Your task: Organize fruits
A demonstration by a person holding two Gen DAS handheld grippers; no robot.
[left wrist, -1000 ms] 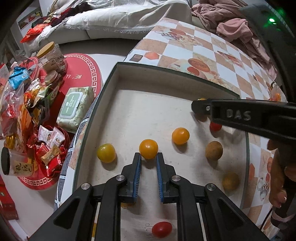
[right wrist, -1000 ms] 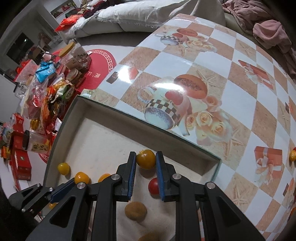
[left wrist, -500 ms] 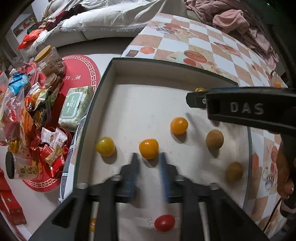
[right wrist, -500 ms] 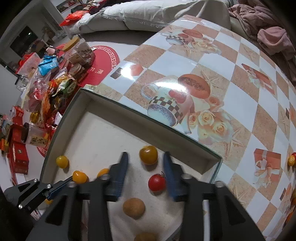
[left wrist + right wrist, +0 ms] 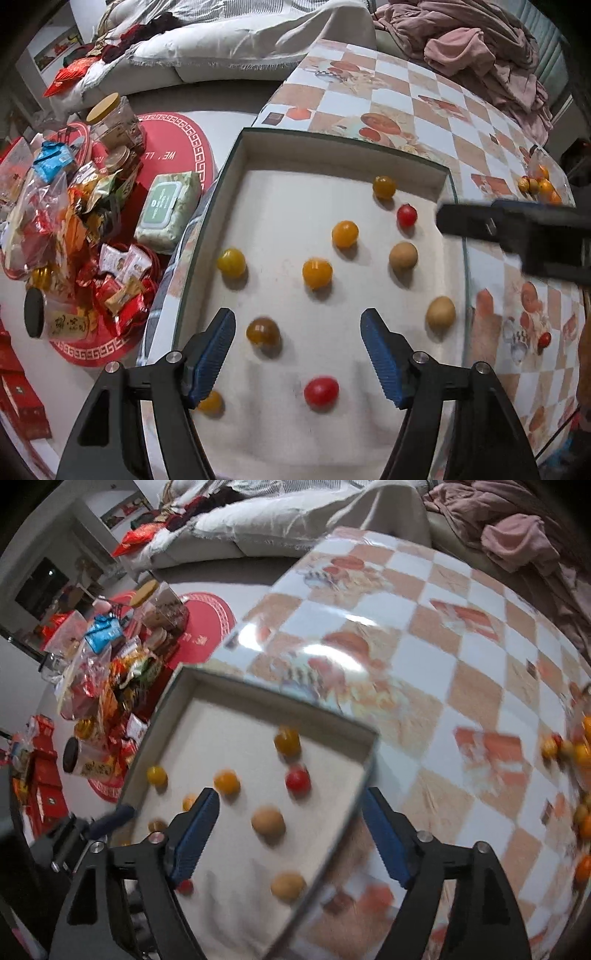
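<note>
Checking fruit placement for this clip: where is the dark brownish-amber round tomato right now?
In the left wrist view the dark brownish-amber round tomato lies on the shallow tray's floor, lower left, just inside the open left gripper's left finger.

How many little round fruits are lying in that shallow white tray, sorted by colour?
Left wrist view, inside the shallow white tray:
Red: 2
Orange or yellow: 5
Tan-brown: 2
Dark amber-brown: 1
Total: 10
</note>
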